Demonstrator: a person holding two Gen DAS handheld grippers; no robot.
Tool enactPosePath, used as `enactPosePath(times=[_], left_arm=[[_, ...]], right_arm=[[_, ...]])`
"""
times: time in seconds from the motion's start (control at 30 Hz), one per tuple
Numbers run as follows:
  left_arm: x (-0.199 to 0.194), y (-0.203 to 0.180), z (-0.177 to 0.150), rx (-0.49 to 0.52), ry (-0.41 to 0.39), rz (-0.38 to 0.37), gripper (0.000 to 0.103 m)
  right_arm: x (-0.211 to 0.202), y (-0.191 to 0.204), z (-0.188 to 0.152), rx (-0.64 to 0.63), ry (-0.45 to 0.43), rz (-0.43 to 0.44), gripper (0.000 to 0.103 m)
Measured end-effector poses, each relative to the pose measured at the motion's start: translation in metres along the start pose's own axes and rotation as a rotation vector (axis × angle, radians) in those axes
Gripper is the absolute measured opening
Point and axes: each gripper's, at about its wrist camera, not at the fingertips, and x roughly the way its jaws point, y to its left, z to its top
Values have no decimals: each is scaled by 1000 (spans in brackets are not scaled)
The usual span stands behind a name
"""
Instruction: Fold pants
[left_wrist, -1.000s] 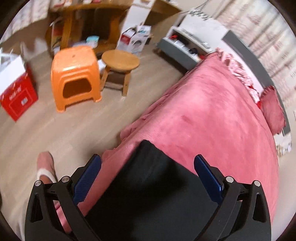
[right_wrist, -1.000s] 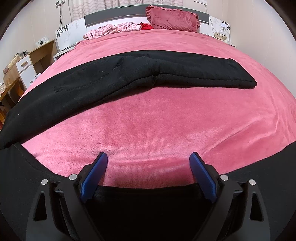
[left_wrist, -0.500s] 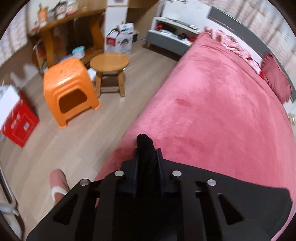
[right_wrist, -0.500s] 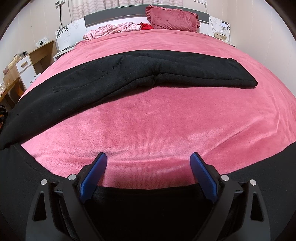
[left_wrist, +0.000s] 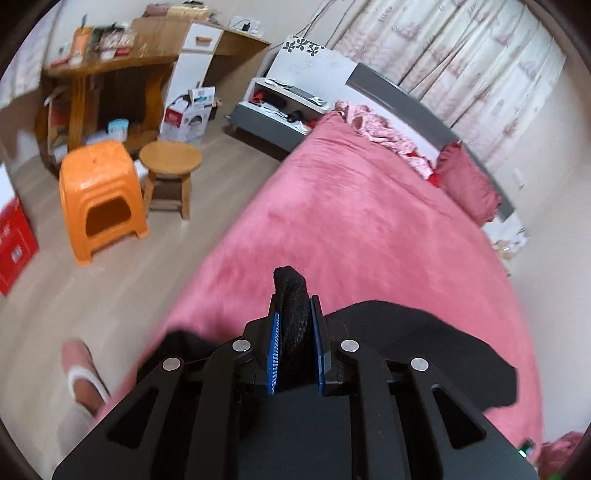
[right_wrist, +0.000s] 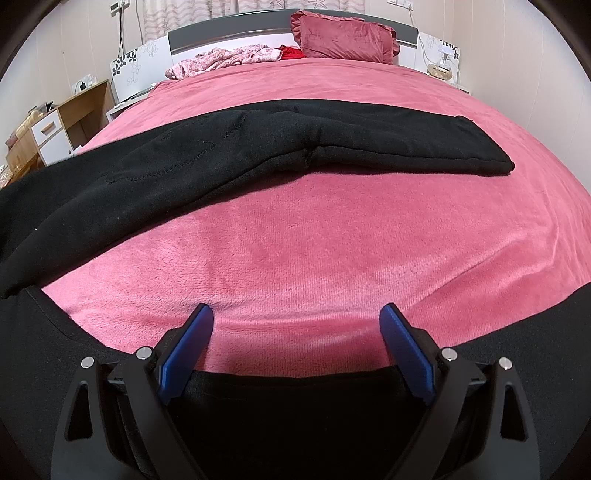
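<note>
Black pants (right_wrist: 258, 147) lie spread on a pink bed (right_wrist: 314, 236). One leg runs across the bed's middle to the right; the other leg lies along the near edge under my right gripper. My left gripper (left_wrist: 294, 306) is shut on a bunched edge of the pants (left_wrist: 291, 291), lifted above the bed's near left corner, with more black fabric (left_wrist: 424, 336) trailing to its right. My right gripper (right_wrist: 297, 325) is open, its blue pads (right_wrist: 186, 350) straddling the edge of the near leg (right_wrist: 295, 406) without closing on it.
Left of the bed are an orange plastic stool (left_wrist: 99, 195), a round wooden stool (left_wrist: 170, 173), a red box (left_wrist: 14, 240) and a wooden desk (left_wrist: 107, 74). A person's foot (left_wrist: 81, 373) stands on the floor. A pillow (right_wrist: 343, 37) and pink clothes (right_wrist: 225, 59) lie by the headboard.
My left gripper has closed on the pants edge and lifted it up and toward the bed's middle. My right gripper has stayed open and almost still.
</note>
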Motion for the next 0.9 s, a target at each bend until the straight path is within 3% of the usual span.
enactPosePath(times=[0.17, 0.37, 0.47, 0.57, 0.67, 0.83, 0.9], left_arm=[[-27, 22, -56, -109, 14, -41, 14], [-12, 53, -120, -258, 83, -27, 14], [-14, 50, -127, -208, 39, -27, 14], [-14, 47, -130, -168, 29, -27, 14], [-13, 51, -133, -161, 21, -43, 14], [-15, 49, -136, -116, 6, -39, 14], [-15, 48, -137, -98, -2, -40, 14]], right_arm=[[0, 0, 0, -2, 1, -3, 92], [1, 0, 6, -15, 46, -10, 92], [-6, 4, 22, -42, 94, -32, 91], [-28, 14, 58, -60, 18, 26, 88], [-32, 35, 104, -58, 23, 99, 88], [3, 54, 165, 130, 131, 210, 88], [23, 60, 183, 205, 174, 211, 88]])
